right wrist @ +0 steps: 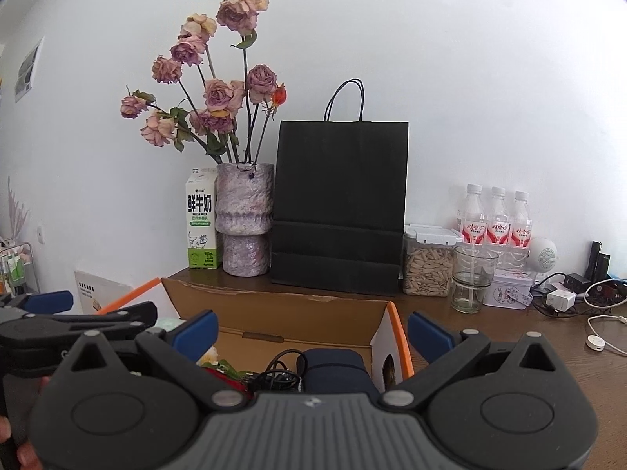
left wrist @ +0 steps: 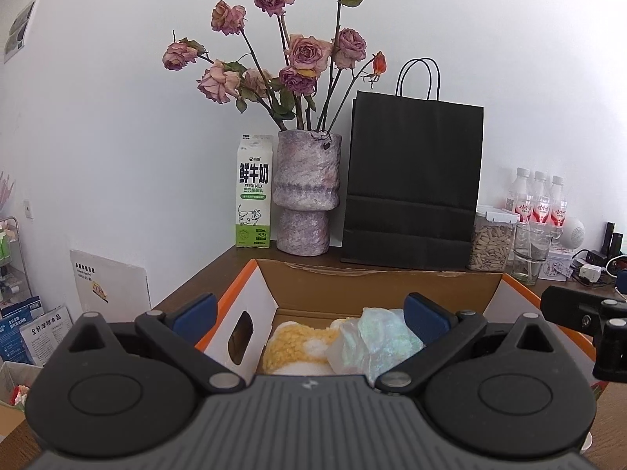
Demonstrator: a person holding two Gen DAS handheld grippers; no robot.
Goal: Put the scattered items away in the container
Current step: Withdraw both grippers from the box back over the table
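Observation:
An open cardboard box (left wrist: 376, 286) with orange-edged white flaps stands on the brown table. Inside it lie a yellow and white fluffy item (left wrist: 298, 346) and a shiny translucent bag (left wrist: 376, 342). My left gripper (left wrist: 309, 313) is open and empty above the box's left half. In the right wrist view the box (right wrist: 282, 309) holds a dark blue pouch (right wrist: 333, 368), a black cable (right wrist: 282, 368) and something red with green. My right gripper (right wrist: 311, 329) is open and empty above the box's right half. The left gripper also shows at the left edge of the right wrist view (right wrist: 47, 309).
Behind the box stand a milk carton (left wrist: 254, 192), a vase of dried roses (left wrist: 305, 192), a black paper bag (left wrist: 411, 184), a seed jar (left wrist: 490, 241), a glass (left wrist: 529, 250) and three bottles (left wrist: 540, 199). Chargers and cables (right wrist: 580, 297) lie at the right.

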